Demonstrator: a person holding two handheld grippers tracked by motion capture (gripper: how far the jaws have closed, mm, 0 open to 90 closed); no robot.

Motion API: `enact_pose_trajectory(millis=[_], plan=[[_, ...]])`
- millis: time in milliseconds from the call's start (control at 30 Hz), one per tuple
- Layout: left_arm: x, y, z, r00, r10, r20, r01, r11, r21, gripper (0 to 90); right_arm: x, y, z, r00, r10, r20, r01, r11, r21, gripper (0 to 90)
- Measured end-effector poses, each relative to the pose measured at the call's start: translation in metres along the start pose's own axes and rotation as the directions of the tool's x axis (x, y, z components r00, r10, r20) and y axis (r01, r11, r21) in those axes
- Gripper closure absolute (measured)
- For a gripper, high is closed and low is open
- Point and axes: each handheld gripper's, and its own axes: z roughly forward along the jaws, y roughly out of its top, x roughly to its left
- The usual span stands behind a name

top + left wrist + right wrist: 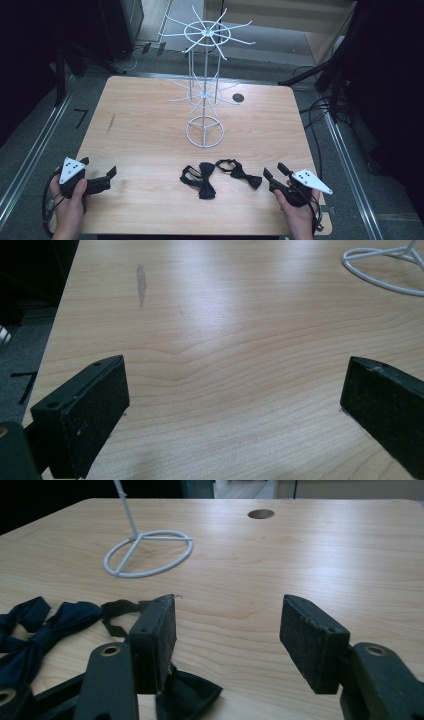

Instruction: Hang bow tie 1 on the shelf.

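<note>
Bow ties (220, 177) before rack (205, 95) — apart.

- A black bow tie (204, 181) is lying flat at the near middle of the worktop, its strap looping off to the left.
- A second black bow tie (241, 172) is lying just to its right, angled, with the strap curling at its far-left end and its right wing pointing near-right.

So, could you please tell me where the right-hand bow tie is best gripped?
Probably at the knot of the right bow tie, its narrowest, firmest part between the flared wings. The right gripper sits open just beside it, so come in from that side, jaws across the knot.
</note>
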Motion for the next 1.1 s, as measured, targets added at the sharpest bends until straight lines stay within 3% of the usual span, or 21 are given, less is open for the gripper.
enact_pose_trajectory(millis=[367,533,633,833,1000,1100], plan=[[-0.001,-0.001,-0.001,0.9999,0.014,0.002,-0.014,0.9999,0.003,0.0,0.024,0.002,0.007,0.998,-0.028,-0.057,0.028,1.0,-0.002,40.8],[0.001,0.0,-0.001,0.9998,0.004,0.019,-0.004,1.0,0.009,0.0,0.031,0.002,0.011,0.9974,-0.008,-0.071,0.008,1.0,-0.003,40.5],[-0.002,-0.001,-0.001,0.9998,0.019,-0.001,-0.019,0.9998,-0.002,0.0,0.036,0.004,0.015,0.9983,-0.013,-0.056,0.013,1.0,-0.006,39.5],[-0.002,-0.001,-0.001,0.9994,0.009,-0.035,-0.009,0.9999,-0.012,0.0,0.049,0.012,0.025,0.9945,-0.085,-0.062,0.087,0.996,0.024,38.8],[-0.008,-0.001,-0.001,0.9967,0.055,-0.06,-0.056,0.9983,-0.017,0.0,0.057,0.019,0.038,0.993,-0.095,-0.069,0.098,0.994,0.041,38.7],[-0.008,-0.001,0.0,0.9955,0.05,-0.08,-0.051,0.9986,-0.01,0.0,0.064,0.021,0.043,0.9902,-0.12,-0.072,0.123,0.991,0.047,38.3]])
